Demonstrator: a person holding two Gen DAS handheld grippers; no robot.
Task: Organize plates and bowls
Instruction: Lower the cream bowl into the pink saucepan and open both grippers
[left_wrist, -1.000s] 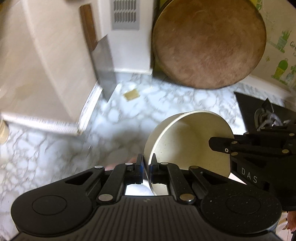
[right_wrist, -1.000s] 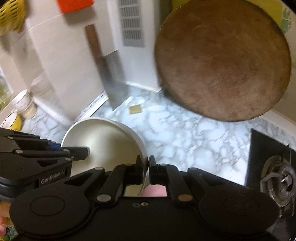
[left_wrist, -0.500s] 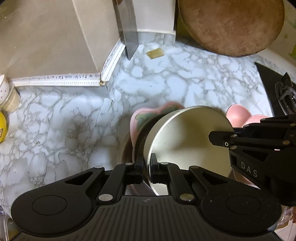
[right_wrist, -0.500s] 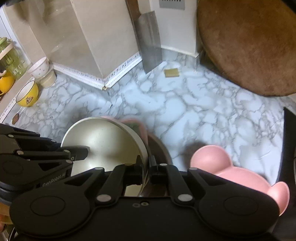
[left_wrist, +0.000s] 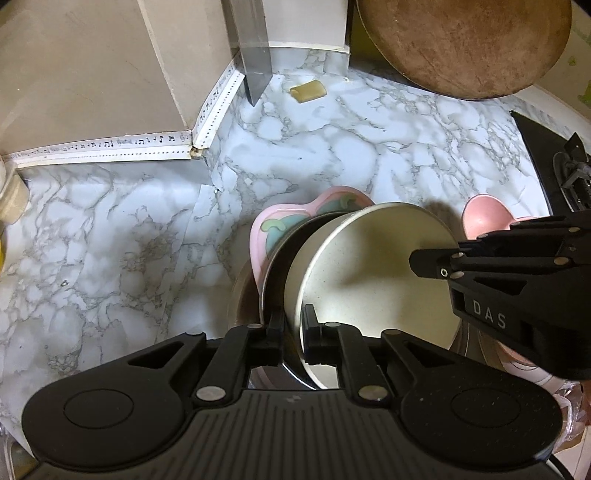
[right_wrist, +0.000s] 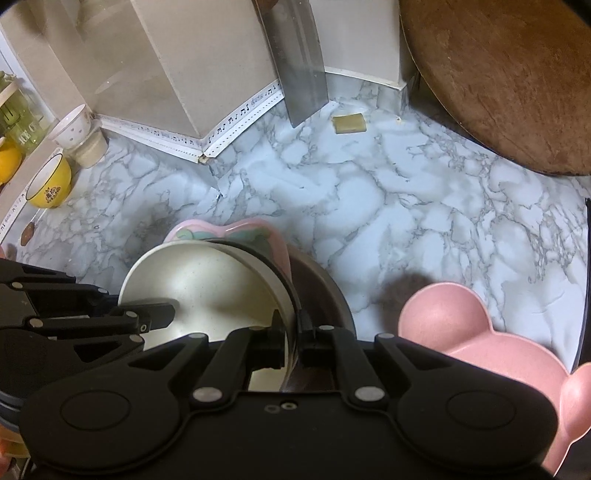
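You've dropped over the table (left_wrist: 110, 240), the stack (left_wrist: 269, 236) now in view, both tongs, left (left_wrist: 293, 325) and right (right_wrist: 293, 332), pinching the bowl's (left_wrist: 369, 273) rim just above it, left starting to ease open, so it's about nested.

the bowl (right_wrist: 207, 291) sits at the centre of the worktop (right_wrist: 406, 206), stacked on a heart-shaped plate (right_wrist: 229, 230). a bear-shaped bowl (right_wrist: 465, 332) lies at 3 o'clock of it, a cleaver (right_wrist: 301, 74) at 12, a round board (right_wrist: 517, 74) at 1, two cups (right_wrist: 50, 182) at 10.
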